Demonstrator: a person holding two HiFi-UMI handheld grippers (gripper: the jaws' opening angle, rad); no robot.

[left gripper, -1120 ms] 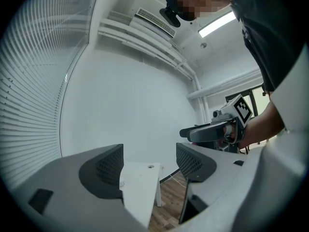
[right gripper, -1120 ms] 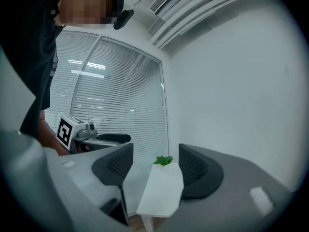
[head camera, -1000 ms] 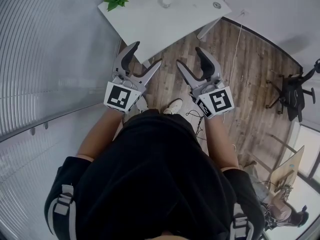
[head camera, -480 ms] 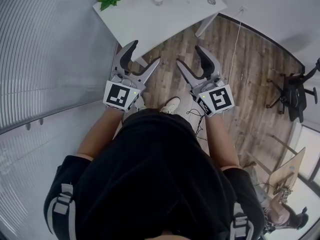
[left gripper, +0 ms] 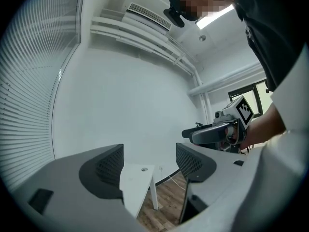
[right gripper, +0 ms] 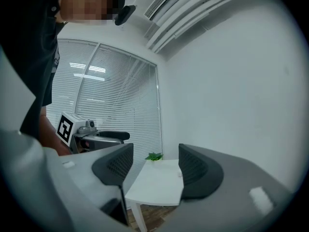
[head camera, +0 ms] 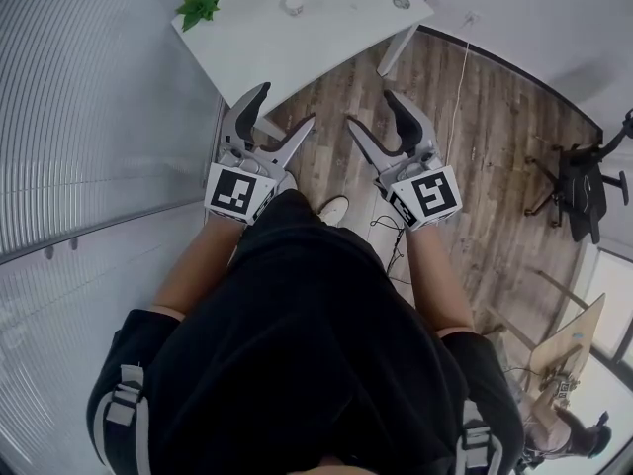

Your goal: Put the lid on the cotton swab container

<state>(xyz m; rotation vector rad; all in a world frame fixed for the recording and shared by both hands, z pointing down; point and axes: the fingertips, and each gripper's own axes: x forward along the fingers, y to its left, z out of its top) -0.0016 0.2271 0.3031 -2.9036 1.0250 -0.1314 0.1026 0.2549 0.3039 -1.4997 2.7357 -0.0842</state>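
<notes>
Jaws: both pairs open, empty.
Left gripper point(head camera: 287, 107) & right gripper point(head camera: 371, 109): over wood floor point(head camera: 495, 166).
Surface point(head camera: 326, 43): plant point(head camera: 201, 8), small white thing point(head camera: 294, 5) on it.

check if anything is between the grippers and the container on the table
Nothing visible does. The left gripper and right gripper are open and empty over the floor, short of the table. The small white thing on it, likely the container, has bare tabletop around it; the plant sits off at a corner.

A white table point(head camera: 297, 43) with 1 green plant point(head camera: 200, 8) at its corner stands on a wood floor point(head camera: 495, 166) beside blinds point(head camera: 89, 117), a black chair point(head camera: 584, 181) well apart.
</notes>
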